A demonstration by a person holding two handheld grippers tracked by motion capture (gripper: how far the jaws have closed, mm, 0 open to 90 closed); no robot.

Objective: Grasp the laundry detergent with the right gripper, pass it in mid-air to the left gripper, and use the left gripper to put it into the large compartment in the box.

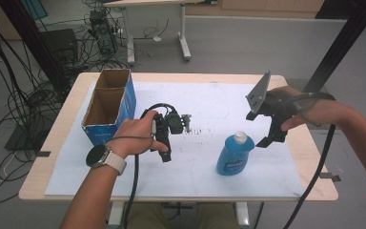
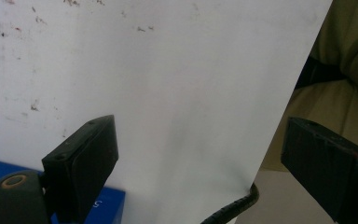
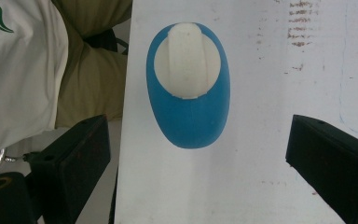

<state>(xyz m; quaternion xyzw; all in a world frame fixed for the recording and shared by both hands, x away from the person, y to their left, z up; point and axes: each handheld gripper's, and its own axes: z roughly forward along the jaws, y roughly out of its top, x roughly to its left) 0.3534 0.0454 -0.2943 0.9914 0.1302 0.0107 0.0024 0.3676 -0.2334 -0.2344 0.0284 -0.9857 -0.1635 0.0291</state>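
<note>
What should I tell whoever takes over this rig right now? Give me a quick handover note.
Left claw: open, holding nothing, low over the white sheet in front of the box.
Right claw: open, holding nothing, above and just right of the blue dish soap bottle; its own view looks straight down on the bottle's white cap, which lies between the jaws but below them.
Bottle: upright on the sheet, front right of centre, untouched.
Open blue cardboard box: far left of the table, two compartments.
Done: nothing gripped yet.
Left: probably lower the right claw, close on the bottle; the box looks like the likely destination.
</note>
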